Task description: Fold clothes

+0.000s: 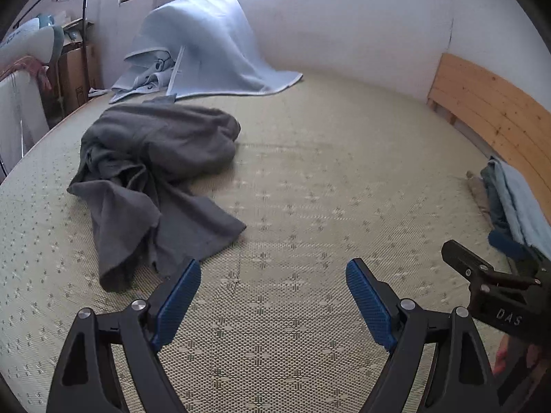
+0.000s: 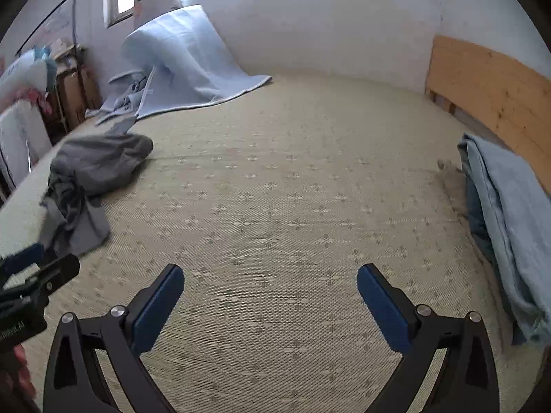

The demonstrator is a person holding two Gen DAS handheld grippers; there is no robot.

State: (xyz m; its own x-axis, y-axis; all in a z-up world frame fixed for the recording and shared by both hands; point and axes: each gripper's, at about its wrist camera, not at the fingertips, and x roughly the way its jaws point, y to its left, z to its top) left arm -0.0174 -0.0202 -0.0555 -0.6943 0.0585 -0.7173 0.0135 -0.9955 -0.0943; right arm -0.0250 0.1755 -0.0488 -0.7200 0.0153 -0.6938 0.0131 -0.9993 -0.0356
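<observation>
Both grippers hang empty over the bed, the grey garment not yet taken.

My left gripper (image 1: 273,275) has its jaws spread wide, gripping nothing; my right gripper (image 2: 270,278) likewise stands open over bare mat; the crumpled grey garment (image 1: 151,179) lies on the bed (image 1: 310,189), just beyond my left gripper and to its left, one loose end near the left blue pad; a folded pale blue cloth (image 2: 509,213) lies far from the garment, by the wooden headboard (image 2: 489,96).
</observation>
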